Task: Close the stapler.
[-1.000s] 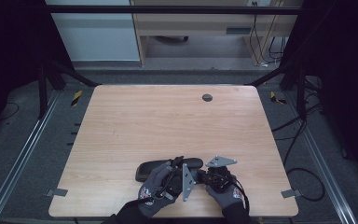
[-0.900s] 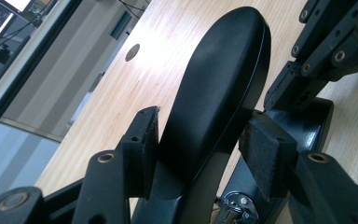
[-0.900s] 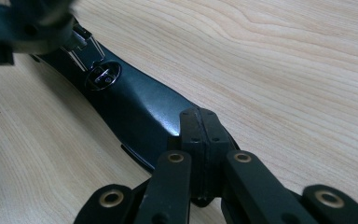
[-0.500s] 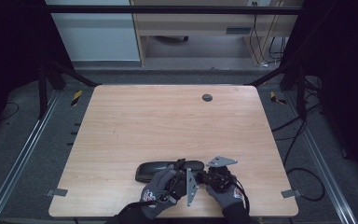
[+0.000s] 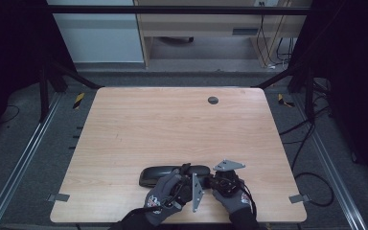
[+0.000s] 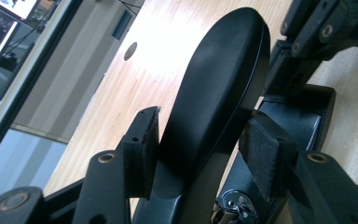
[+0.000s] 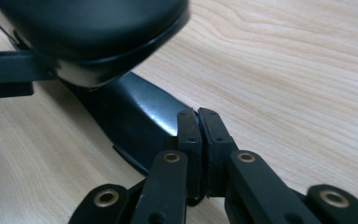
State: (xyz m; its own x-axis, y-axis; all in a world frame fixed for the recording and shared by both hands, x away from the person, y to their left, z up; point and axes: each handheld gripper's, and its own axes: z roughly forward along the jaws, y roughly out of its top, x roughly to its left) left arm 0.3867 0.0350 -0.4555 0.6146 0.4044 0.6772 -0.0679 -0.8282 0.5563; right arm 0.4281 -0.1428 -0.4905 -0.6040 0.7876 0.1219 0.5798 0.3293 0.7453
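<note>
A black clamshell glasses case (image 5: 160,175) lies near the table's front edge, its lid partly raised. In the left gripper view the rounded lid (image 6: 214,84) stands between my left gripper's (image 6: 200,140) pads, which press on its sides; the lower shell (image 6: 298,116) lies beneath it. My left gripper (image 5: 186,171) reaches the case from the front. My right gripper (image 7: 198,121) is pinched on the rim of the lower shell (image 7: 135,121), with the lid (image 7: 88,32) hanging above. Its jaws have just eased a touch and still look pressed together. It sits at the case's right end (image 5: 212,181).
The wooden table (image 5: 172,124) has a small dark grommet (image 5: 213,100) near its far edge. Gloved hands hold both grippers at the front edge. Dark frame posts and cables stand beyond the table's sides.
</note>
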